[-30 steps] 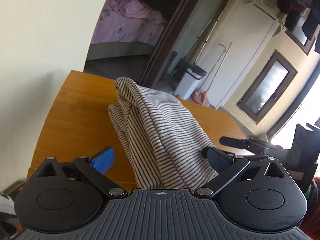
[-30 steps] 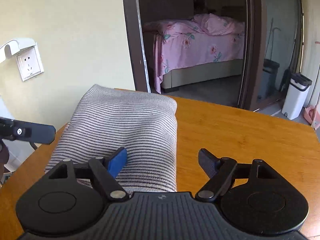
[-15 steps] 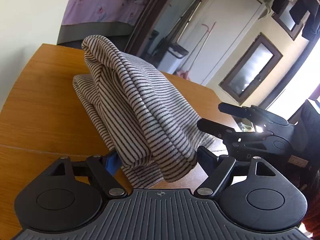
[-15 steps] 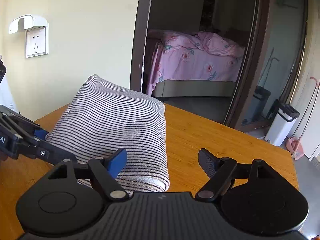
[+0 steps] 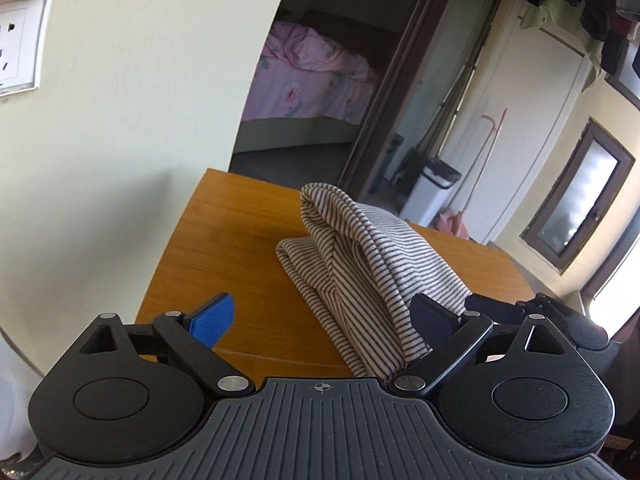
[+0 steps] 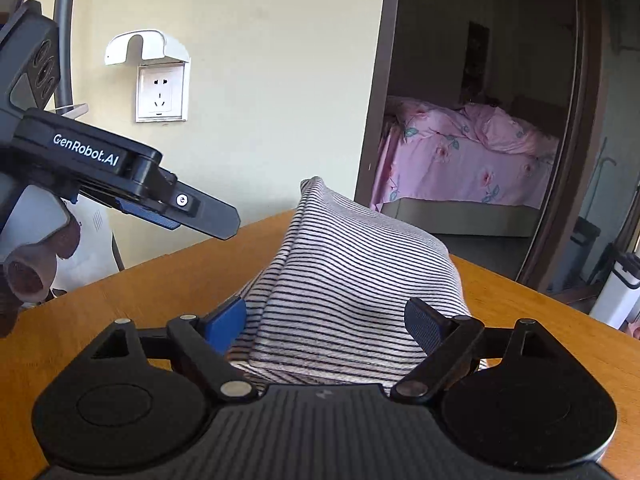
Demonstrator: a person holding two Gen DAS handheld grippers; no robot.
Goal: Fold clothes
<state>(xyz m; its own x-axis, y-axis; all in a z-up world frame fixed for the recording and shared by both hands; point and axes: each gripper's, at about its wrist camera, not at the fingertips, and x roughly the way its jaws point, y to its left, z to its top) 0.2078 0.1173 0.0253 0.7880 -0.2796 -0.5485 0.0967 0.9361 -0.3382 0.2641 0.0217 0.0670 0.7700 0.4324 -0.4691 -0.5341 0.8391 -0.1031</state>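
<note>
A folded striped garment (image 5: 360,264) lies in a thick bundle on the wooden table (image 5: 240,248). My left gripper (image 5: 320,316) is open, with the bundle's near end beside its right finger. In the right wrist view the garment (image 6: 352,280) lies between the wide-open fingers of my right gripper (image 6: 326,320). The left gripper (image 6: 192,208) shows there at the upper left, raised above the table and apart from the cloth. The right gripper's dark body (image 5: 560,320) shows at the right edge of the left wrist view.
A wall with a socket (image 6: 160,92) stands behind the table's far left. A doorway opens onto a bed with pink bedding (image 6: 472,152). A white bin (image 5: 436,188) and mops stand on the floor to the right, beyond the table edge.
The left gripper has lifted and drawn back from the bundle, which now sits right of its fingers. The right gripper has moved in so that the bundle lies between its fingers.
</note>
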